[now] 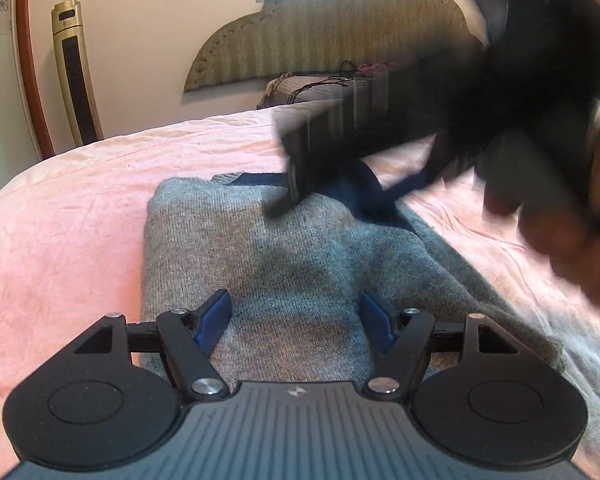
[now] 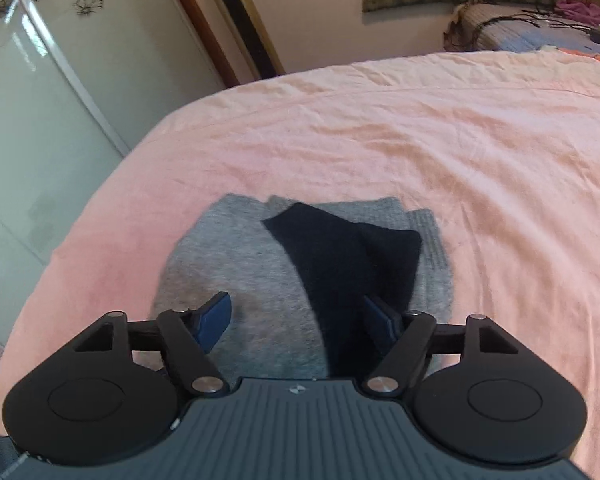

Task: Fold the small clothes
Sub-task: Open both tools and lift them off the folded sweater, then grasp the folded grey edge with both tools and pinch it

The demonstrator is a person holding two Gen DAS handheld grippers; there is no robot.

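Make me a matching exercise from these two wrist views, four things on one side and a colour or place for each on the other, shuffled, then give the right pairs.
Things:
1. bedsheet
2. knit garment
3. dark cloth
4. tower fan

Descriptions:
A. gold and black, standing by the wall
B. grey, folded flat on the bed
C. pink, spread over the whole bed
D. navy to black, lying on top of the grey piece

Pairs: 1-C, 2-B, 3-D, 4-A
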